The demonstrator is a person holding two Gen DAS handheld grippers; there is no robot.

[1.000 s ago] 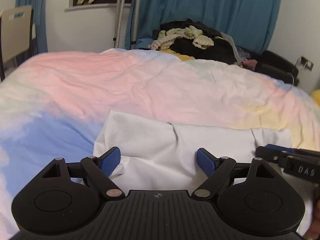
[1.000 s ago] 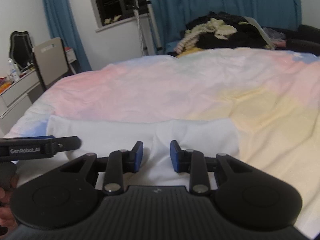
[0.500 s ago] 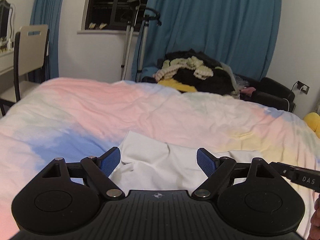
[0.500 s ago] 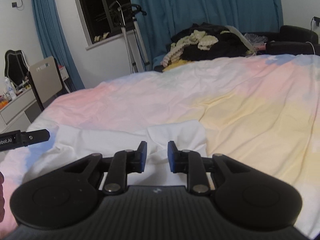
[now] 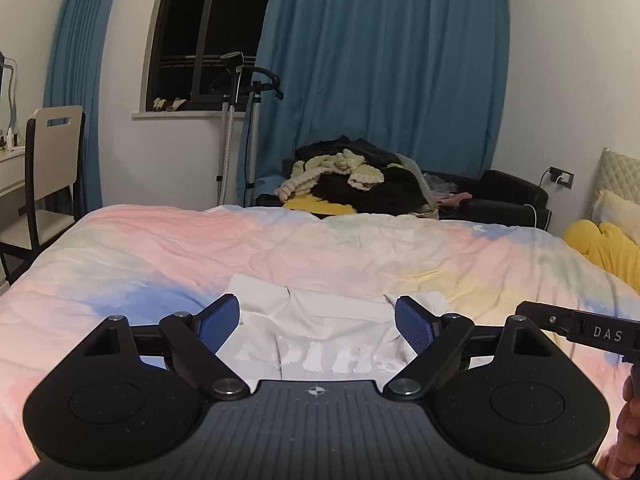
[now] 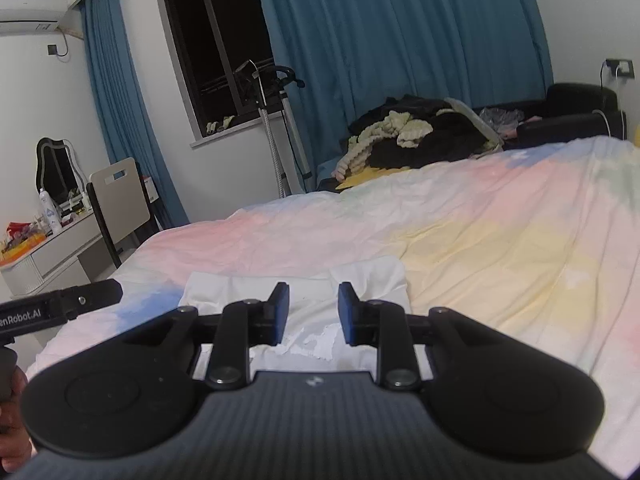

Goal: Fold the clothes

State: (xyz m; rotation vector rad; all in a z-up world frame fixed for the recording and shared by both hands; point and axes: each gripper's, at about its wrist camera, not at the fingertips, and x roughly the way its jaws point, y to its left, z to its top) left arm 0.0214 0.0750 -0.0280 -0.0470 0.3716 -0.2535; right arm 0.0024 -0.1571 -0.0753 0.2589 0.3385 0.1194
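Pastel duvet (image 5: 200,248) under white garment (image 5: 320,312) (folded)

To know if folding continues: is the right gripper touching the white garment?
Apart. In the right wrist view, the right gripper has nothing between its blue pads; the white garment lies flat beyond them.

white garment (image 5: 328,320) near edge hidden behind gripper body, its print illegible

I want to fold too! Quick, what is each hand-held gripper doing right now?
Left hand-held gripper: open wide, holding nothing, above the white garment.
Right hand-held gripper: jaws partly open, just opening a little, nothing between them.
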